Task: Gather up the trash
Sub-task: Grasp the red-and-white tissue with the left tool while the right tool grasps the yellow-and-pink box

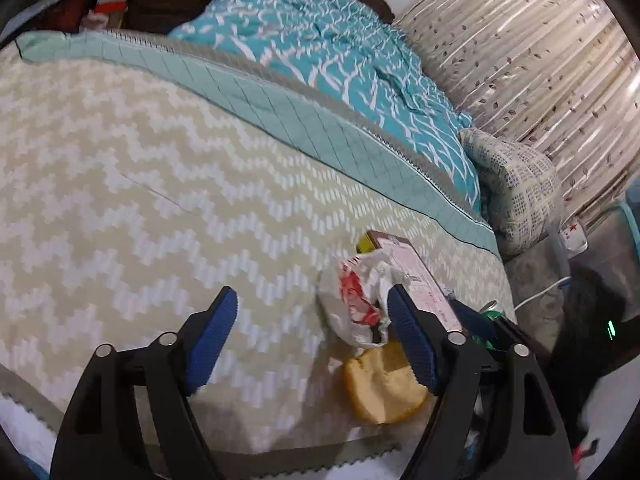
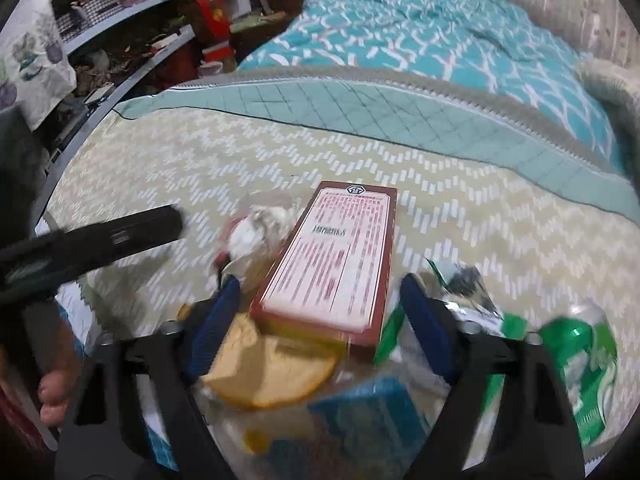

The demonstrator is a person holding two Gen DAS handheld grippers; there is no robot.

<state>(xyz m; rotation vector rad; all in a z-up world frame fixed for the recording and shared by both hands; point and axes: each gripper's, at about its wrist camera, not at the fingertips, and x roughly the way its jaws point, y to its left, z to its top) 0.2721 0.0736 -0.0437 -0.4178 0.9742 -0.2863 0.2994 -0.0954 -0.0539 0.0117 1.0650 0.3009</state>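
My left gripper (image 1: 312, 320) hangs over the bed's zigzag-patterned mat (image 1: 140, 184), its 2 blue-padded fingers spread wide with nothing between them. My right gripper (image 2: 320, 304) is also spread wide, and I take the red-bordered box (image 2: 332, 256) as my landmark: it lies flat on the mat with its near end between the right gripper's 2 fingers, though neither pad presses on it.

Just left of the box sits a crumpled white and red wrapper (image 2: 252, 232), touching its long edge. In the left wrist view the same wrapper (image 1: 356, 296) bulges just beside my left gripper's right finger (image 1: 412, 344), and the box (image 1: 416, 276) runs behind that finger. In front of the box, at its near end, lies a pale yellow round piece (image 2: 268, 372), partly tucked under the box; from the left wrist view that yellow piece (image 1: 380, 388) sits below the wrapper. A blue packet (image 2: 368, 412) lies in front of the box too, blurred. To the right of the box are a torn green and silver wrapper (image 2: 460, 292) and, further right, a green can (image 2: 580, 364) on its side.

Beyond the box, a quilted teal border (image 2: 400, 112) edges the mat, and a turquoise patterned blanket (image 2: 420, 32) lies behind that. Far left of the box, cluttered shelves (image 2: 132, 48) stand beside the bed.
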